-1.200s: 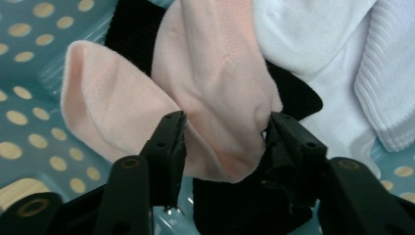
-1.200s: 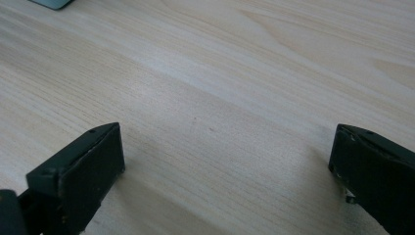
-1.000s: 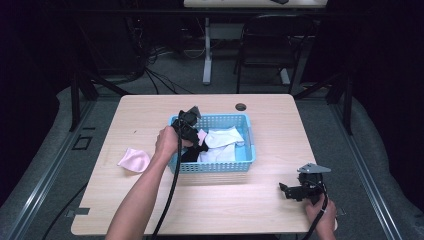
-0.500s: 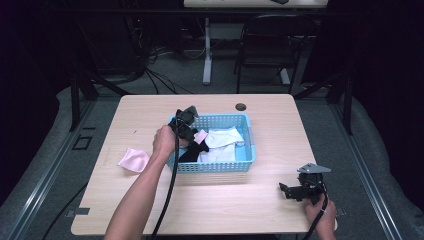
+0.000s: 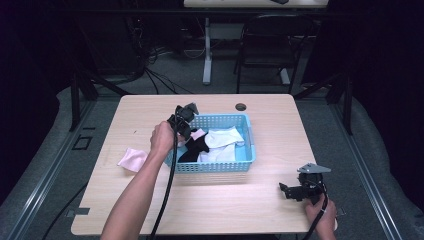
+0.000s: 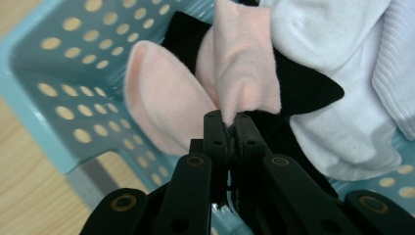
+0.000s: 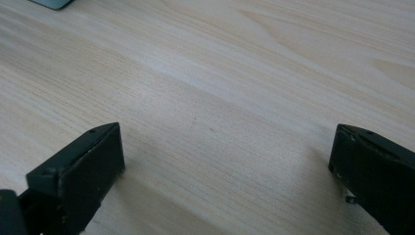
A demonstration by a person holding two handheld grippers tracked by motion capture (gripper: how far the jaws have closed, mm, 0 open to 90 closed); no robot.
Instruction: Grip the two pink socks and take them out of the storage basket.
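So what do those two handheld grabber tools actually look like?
Both are black. The left gripper has flat jointed jaws with round brass-coloured rivets and trails a thick black cable. The right gripper carries a grey three-cornered plate on top. The forearms are bare, without sleeves.

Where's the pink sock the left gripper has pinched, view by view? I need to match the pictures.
High view: pink sock sits in the blue basket's left end, at the left gripper.
Left gripper view: centre, rising from the shut fingers.
Right gripper view: not in it; bare table between open fingers.
Shared landmark: the blue basket.
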